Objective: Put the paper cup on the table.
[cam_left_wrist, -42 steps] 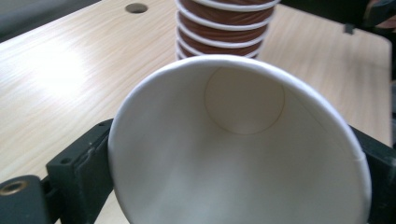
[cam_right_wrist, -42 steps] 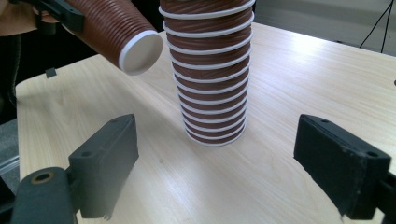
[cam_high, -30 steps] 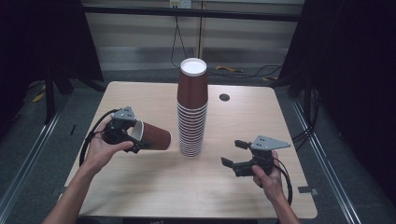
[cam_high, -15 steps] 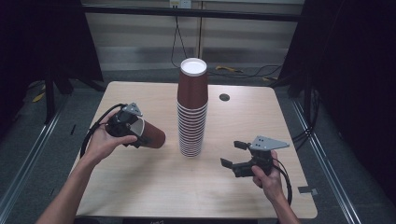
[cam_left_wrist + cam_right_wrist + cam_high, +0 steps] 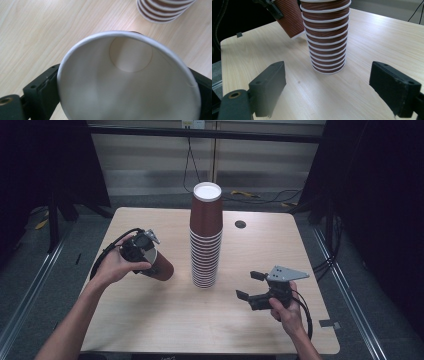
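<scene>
In the high view, a tall stack of brown paper cups point(image 5: 205, 240) stands inverted at the middle of the light wooden table point(image 5: 150, 320), its white bottom disc facing up near the top centre of the frame. To its left, the left gripper point(image 5: 141, 251) is clamped on a single brown paper cup point(image 5: 159, 268), which is tilted with its base pointing down and right toward the tabletop, near the foot of the stack but apart from it. At the lower right of the frame the right gripper point(image 5: 249, 285) is held above the table with its jaws spread apart and nothing between them, pointing left toward the stack. A small dark round hole point(image 5: 240, 224) sits in the table at the upper right of the stack. In the left gripper view, the white inside of the held cup point(image 5: 130, 82) takes up most of the frame, its rim pinched between the black jaws at the lower left and right edges; the ringed rims of the stack point(image 5: 165, 10) show at the upper right. In the right gripper view, the two black jaws stand wide apart at the bottom corners, the stack point(image 5: 327, 37) rises in the centre beyond them, and the tilted cup point(image 5: 289, 17) hangs at the upper left, just beside the stack; whether they touch cannot be told.
</scene>
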Motion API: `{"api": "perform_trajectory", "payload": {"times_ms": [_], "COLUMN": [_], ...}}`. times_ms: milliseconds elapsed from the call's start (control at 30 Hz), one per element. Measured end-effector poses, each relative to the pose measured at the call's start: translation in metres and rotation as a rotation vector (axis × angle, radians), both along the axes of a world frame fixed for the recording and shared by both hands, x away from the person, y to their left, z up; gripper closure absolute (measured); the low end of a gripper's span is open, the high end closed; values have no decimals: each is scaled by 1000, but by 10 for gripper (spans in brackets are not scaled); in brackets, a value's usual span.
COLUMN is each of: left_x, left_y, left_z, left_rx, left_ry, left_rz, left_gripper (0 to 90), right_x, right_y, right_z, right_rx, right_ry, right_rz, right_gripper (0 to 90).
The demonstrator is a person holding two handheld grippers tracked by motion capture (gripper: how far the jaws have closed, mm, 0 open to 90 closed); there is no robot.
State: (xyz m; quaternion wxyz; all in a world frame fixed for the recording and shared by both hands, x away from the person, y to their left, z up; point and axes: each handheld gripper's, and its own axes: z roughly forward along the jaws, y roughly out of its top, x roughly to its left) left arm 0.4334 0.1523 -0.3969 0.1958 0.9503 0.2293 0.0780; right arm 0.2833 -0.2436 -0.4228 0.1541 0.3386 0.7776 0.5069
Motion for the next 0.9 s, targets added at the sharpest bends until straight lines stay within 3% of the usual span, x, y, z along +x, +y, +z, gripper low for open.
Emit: {"api": "perform_trajectory", "payload": {"times_ms": [167, 367, 467, 733, 900], "left_x": [4, 13, 14, 17, 20], "left_y": [-5, -8, -12, -17, -17], "left_z": [-2, -8, -12, -15, -21], "left_rx": [34, 66, 104, 58, 2], "left_ry": [-5, 27, 15, -7, 11], "left_rz": [-1, 17, 22, 10, 3], "left_gripper": [44, 36, 32, 21, 44], "right_x": [-1, -1, -1, -1, -1], "right_y": [1, 1, 0, 0, -1], "right_z": [0, 0, 0, 0, -1], "right_rx": [-3, -2, -1, -6, -4], "right_ry": [-3, -1, 2, 8, 8], "right_rz": [1, 2, 1, 2, 1], "right_gripper": [139, 139, 139, 139, 139]}}
